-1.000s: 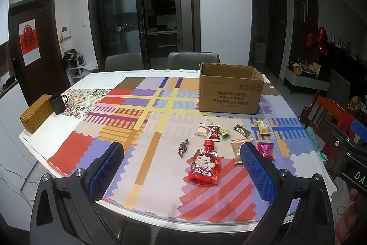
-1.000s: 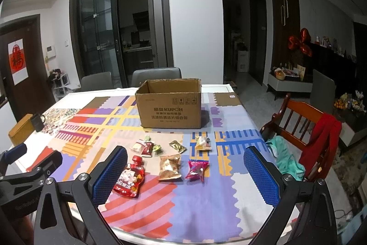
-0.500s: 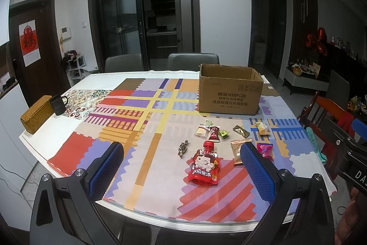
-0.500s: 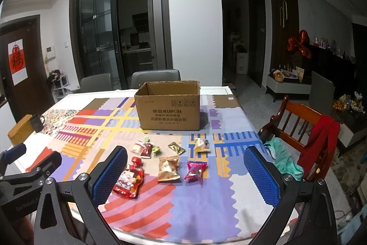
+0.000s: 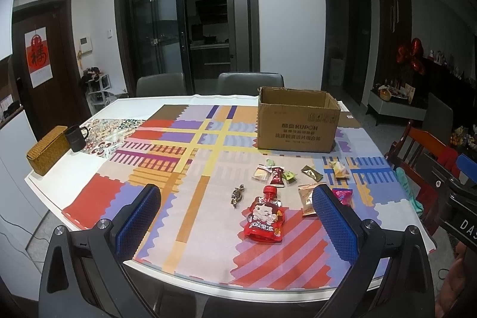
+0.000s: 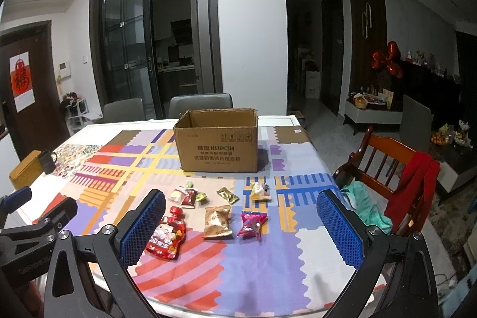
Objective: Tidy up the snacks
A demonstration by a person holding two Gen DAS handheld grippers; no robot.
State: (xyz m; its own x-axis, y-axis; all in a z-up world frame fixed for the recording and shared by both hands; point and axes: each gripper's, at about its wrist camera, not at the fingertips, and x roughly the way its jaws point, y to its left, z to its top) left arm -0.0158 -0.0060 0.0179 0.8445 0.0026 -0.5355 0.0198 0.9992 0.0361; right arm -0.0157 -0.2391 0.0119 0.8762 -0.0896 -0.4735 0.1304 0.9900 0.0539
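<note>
An open cardboard box (image 5: 298,121) (image 6: 219,146) stands on the patterned table. Several snack packets lie in front of it: a red jelly pouch (image 5: 264,216) (image 6: 166,234), a tan packet (image 6: 217,221), a pink packet (image 6: 252,224), a dark twisted candy (image 5: 237,194) and small wrapped sweets (image 6: 187,195). My left gripper (image 5: 235,225) is open and empty above the table's near edge, short of the red pouch. My right gripper (image 6: 241,228) is open and empty, near the tan and pink packets.
A black mug (image 5: 76,136) and a woven box (image 5: 46,149) sit at the table's left edge. Grey chairs (image 5: 249,82) stand behind the table. A wooden chair (image 6: 387,163) with red and teal cloth stands to the right.
Both grippers have shifted very slightly; the right wrist view has crept a little toward the table. Nothing on the table has moved.
</note>
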